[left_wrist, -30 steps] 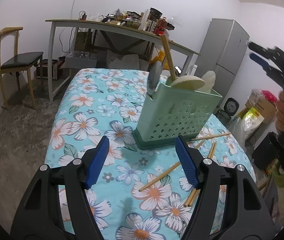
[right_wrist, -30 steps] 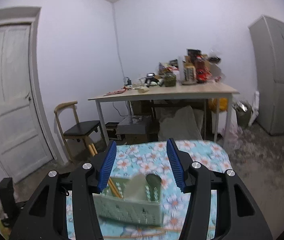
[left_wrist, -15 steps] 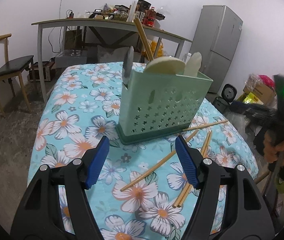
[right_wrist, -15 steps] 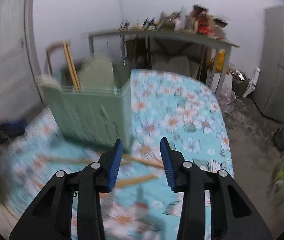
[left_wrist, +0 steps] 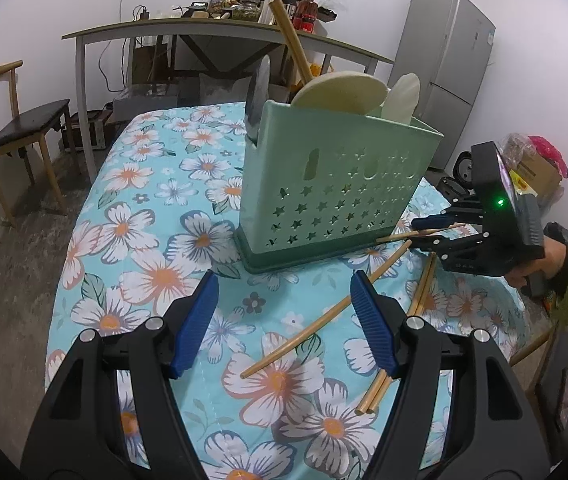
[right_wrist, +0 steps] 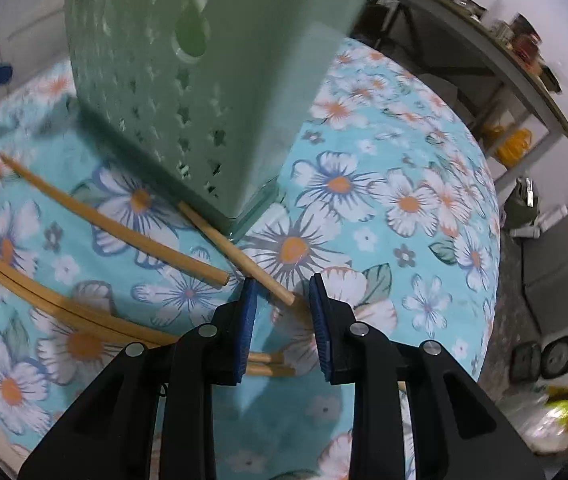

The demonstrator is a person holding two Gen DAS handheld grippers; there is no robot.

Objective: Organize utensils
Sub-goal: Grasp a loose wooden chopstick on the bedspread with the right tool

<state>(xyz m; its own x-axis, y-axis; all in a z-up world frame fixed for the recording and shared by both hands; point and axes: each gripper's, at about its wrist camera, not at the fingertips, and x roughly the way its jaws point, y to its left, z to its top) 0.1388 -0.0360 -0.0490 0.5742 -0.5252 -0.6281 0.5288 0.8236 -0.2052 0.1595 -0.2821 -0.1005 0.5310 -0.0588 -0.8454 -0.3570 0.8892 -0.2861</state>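
On the flowered table (left_wrist: 131,216), seen from the left wrist, a green utensil holder (left_wrist: 336,188) stands upright at about 12 o'clock from the left gripper (left_wrist: 284,320), whose blue pads are spread wide with nothing between them. A spatula (left_wrist: 340,92), a chopstick and a dark blade stick up from the holder. Loose chopsticks (left_wrist: 324,316) lie on the cloth between the holder and the gripper. At 3 o'clock the right gripper (left_wrist: 430,232) reaches in low beside the holder's base.

From the right wrist, the right gripper (right_wrist: 281,308) hovers just over the cloth, its pads apart and straddling the near tip of one chopstick (right_wrist: 239,252) without pinching it. That stick runs toward 11 o'clock under the holder's (right_wrist: 203,60) corner. Three more chopsticks lie at 9 o'clock.
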